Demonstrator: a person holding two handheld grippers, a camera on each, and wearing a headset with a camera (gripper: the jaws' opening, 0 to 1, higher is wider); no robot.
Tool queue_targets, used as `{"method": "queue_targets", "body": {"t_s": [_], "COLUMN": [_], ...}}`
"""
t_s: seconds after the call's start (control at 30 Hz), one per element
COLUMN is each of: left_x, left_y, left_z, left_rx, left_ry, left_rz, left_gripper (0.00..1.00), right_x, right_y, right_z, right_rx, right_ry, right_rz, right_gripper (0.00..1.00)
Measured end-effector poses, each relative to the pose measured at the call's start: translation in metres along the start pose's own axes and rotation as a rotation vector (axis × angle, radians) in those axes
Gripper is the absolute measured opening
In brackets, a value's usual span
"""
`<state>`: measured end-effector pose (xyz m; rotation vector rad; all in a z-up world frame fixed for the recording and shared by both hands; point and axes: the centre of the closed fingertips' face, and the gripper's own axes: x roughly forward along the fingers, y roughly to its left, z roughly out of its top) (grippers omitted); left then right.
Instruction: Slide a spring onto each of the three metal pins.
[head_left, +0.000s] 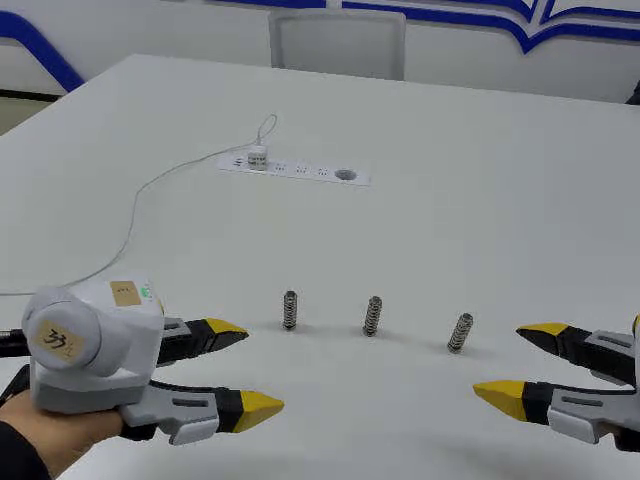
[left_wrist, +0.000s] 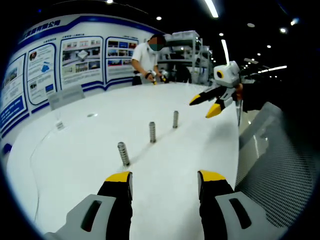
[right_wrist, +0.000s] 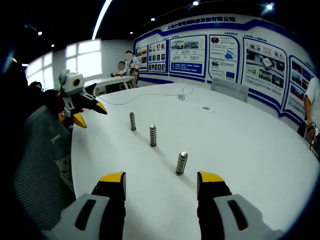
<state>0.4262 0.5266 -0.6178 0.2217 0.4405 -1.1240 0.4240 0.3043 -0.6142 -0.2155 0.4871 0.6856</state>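
A wide white table (head_left: 480, 230) is filling the room's foreground, lying bare but for a white power strip (head_left: 295, 169) near its middle. A thin white cable (head_left: 130, 225) is trailing from the strip toward the left edge. A pale chair (head_left: 337, 42) is standing at the far side, against a white wall (head_left: 80, 30) that is carrying blue bands. In the right gripper view the wall is showing blue-framed display boards (right_wrist: 200, 50), and in the left gripper view a person (left_wrist: 145, 60) is standing at the table's far end. A grey mesh chair (left_wrist: 280, 165) is sitting just off the table's near edge.

Three springs are standing upright in a row on the tabletop, well apart from one another: the left spring (head_left: 290, 310), the middle spring (head_left: 372, 316) and the right spring (head_left: 460, 332). Each is sitting around a vertical pin; the metal top of one pin (right_wrist: 183, 154) is showing above the coil nearest the right gripper.

The left gripper (head_left: 262, 369) is hovering low over the table at the row's left end, a hand (head_left: 60, 435) gripping it from behind. Its yellow-tipped jaws are standing wide apart and holding nothing. The right gripper (head_left: 498, 360) is facing it from the row's right end, its jaws likewise spread wide and empty. Neither gripper is touching a spring.
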Motion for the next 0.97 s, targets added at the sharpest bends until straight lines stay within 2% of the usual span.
{"method": "queue_targets", "body": {"t_s": [0.23, 0.47, 0.97], "left_x": [0.000, -0.002, -0.002], "left_y": [0.003, 0.010, 0.012], "left_z": [-0.002, -0.004, -0.009], "left_rx": [-0.009, -0.032, -0.052], "left_ry": [0.004, 0.005, 0.020], "left_rz": [0.008, 0.042, 0.047], "left_gripper": [0.54, 0.54, 0.55], "right_x": [-0.002, -0.002, -0.001], "right_y": [0.000, 0.003, 0.003], "right_z": [0.003, 0.004, 0.007], "right_rx": [0.000, 0.001, 0.002], "right_ry": [-0.007, -0.003, -0.001], "right_rz": [-0.004, -0.002, -0.012], "right_gripper": [0.61, 0.61, 0.61]}}
